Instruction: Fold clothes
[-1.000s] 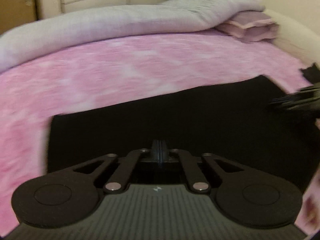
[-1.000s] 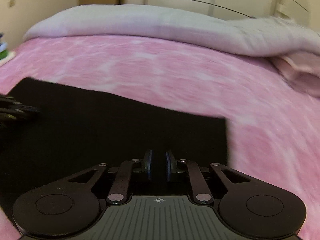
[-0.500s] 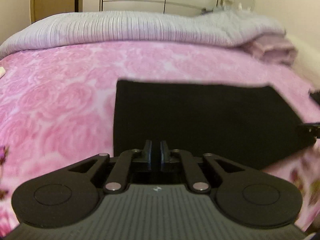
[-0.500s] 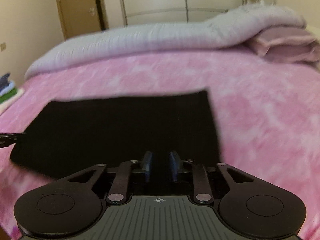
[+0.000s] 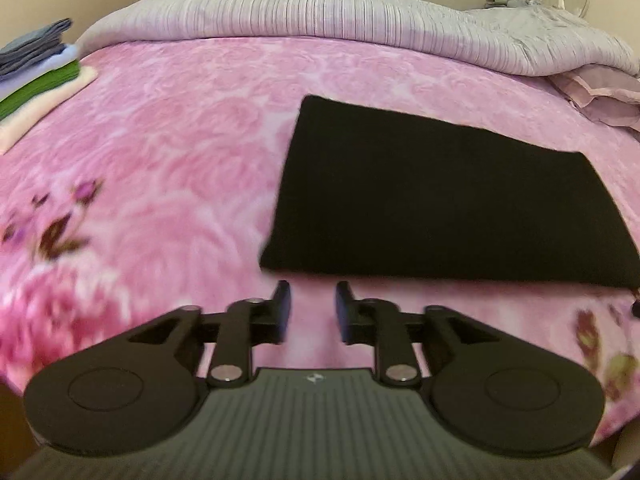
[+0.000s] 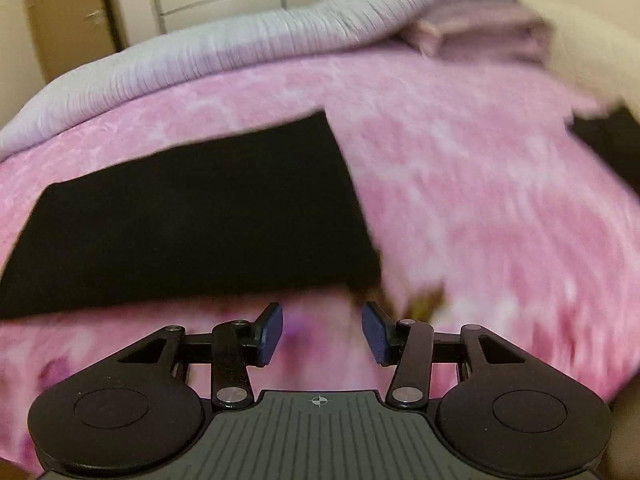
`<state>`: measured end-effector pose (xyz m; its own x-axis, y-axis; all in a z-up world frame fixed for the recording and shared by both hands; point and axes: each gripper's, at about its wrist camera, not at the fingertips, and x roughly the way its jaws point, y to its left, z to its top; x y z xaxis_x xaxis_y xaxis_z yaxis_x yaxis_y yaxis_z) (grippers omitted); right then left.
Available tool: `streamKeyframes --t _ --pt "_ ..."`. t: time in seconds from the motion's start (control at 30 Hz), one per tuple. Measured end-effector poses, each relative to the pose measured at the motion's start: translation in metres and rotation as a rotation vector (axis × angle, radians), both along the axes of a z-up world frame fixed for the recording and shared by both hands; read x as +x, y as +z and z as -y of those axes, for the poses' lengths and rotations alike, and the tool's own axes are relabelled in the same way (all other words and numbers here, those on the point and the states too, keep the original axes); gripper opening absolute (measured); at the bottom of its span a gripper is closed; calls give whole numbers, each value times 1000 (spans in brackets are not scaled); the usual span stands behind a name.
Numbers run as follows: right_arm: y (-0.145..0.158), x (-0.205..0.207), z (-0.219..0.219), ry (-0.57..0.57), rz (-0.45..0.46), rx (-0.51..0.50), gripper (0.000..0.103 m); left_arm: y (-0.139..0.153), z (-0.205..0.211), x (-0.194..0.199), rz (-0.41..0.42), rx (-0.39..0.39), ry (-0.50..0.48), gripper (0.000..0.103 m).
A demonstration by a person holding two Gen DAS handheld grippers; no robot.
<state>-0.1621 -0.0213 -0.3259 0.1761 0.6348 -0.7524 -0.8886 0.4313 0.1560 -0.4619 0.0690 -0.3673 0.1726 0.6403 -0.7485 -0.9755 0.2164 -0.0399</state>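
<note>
A black garment (image 5: 440,200) lies folded flat as a rectangle on the pink flowered bedspread (image 5: 168,152). My left gripper (image 5: 312,306) hovers just in front of its near left corner, its jaws opening with nothing between them. In the right wrist view the same black garment (image 6: 192,224) lies to the left and ahead. My right gripper (image 6: 322,328) is near its front right corner, jaws opening wide and empty, over the pink bedspread (image 6: 480,200).
A stack of folded clothes (image 5: 36,76) in grey, blue, green and cream sits at the bed's far left. A rolled lilac quilt (image 5: 340,16) and a pillow (image 5: 600,96) line the far side. A dark object (image 6: 612,144) lies at the right edge.
Both grippers have let go of the black garment and pulled back off it toward the near side of the bed. Their jaws went from shut to apart. The garment now lies flat.
</note>
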Motion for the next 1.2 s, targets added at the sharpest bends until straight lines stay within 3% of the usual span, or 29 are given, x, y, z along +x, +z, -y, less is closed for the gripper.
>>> streamKeyframes --t 0.1,0.23,0.53,0.9,1.2 --pt "-9 -12 21 -8 -102 -14 48 1 32 4 30 -36 12 25" --pt "4 -30 35 8 -22 -37 49 7 63 9 10 -43 7 26" --pt "37 -44 68 34 -19 16 59 45 109 17 -16 65 -12 36" --pt "45 -43 94 7 -49 44 60 62 133 15 -36 117 -9 38" --pt "40 -41 94 -3 -58 33 60 56 131 16 -34 104 -17 38"
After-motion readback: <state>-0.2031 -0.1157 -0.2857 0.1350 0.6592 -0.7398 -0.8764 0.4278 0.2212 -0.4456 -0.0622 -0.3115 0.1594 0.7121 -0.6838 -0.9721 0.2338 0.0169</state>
